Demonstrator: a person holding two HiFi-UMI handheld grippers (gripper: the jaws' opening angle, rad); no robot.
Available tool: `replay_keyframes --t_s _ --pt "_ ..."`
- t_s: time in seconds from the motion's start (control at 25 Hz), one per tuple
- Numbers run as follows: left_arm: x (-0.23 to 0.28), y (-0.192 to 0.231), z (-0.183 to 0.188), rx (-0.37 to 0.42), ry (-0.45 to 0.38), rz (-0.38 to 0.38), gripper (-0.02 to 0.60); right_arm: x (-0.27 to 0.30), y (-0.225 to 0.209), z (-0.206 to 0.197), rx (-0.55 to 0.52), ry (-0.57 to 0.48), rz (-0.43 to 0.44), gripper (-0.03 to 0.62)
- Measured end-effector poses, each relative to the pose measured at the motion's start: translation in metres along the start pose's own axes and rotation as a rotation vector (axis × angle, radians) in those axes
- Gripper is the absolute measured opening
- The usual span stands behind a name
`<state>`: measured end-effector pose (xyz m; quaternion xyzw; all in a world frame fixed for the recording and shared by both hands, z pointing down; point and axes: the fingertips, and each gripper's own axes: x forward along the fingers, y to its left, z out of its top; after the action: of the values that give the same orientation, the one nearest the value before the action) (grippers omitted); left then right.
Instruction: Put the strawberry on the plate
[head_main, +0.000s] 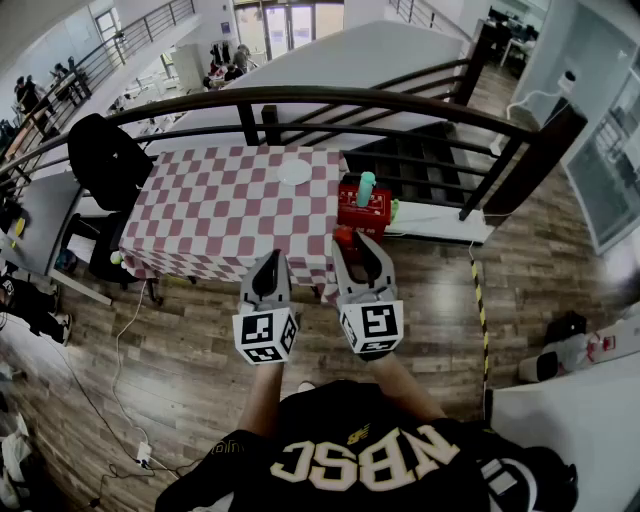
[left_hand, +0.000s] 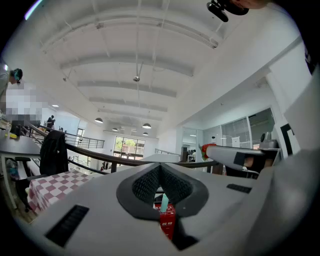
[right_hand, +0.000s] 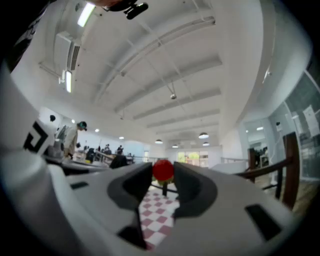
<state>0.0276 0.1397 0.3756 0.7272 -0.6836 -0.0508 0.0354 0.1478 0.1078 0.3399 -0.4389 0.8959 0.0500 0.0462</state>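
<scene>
A red strawberry (head_main: 343, 236) is pinched between the tips of my right gripper (head_main: 352, 240), which hangs over the near right edge of the checkered table (head_main: 210, 215). In the right gripper view the strawberry (right_hand: 162, 170) fills the gap between the dark pads (right_hand: 189, 186). The white plate (head_main: 294, 172) lies empty at the table's far side, well ahead of both grippers. My left gripper (head_main: 269, 260) sits beside the right one, jaws together and empty. Its pads (left_hand: 145, 184) meet in the left gripper view.
A red box (head_main: 364, 207) with a teal bottle (head_main: 367, 187) stands at the table's right edge, just beyond the strawberry. A dark curved railing (head_main: 330, 98) runs behind the table. A black chair (head_main: 105, 160) stands at the left. Wooden floor lies below.
</scene>
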Motion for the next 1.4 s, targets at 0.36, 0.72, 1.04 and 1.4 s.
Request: replay_keyframes --t_s 0.36,0.72,1.04,1.4 --pt "0.016 -0.03 0.001 0.026 0.004 0.019 0.015 -0.008 -0.026 0.002 0.01 -0.016 0.006 0.138" --pt "0.006 -0.051 -0.009 -0.029 -0.036 0.041 0.015 -0.028 -0.041 -0.016 0.04 -0.017 -0.01 0.138" --pt "0.062 -0.045 -0.027 -0.048 0.009 -0.036 0.015 0.012 -0.059 -0.029 0.042 -0.042 -0.061 0.138" --pt "0.177 0.044 -0.031 -0.129 0.075 -0.058 0.015 0.139 -0.052 -0.034 -0.067 -0.033 -0.048 0.138"
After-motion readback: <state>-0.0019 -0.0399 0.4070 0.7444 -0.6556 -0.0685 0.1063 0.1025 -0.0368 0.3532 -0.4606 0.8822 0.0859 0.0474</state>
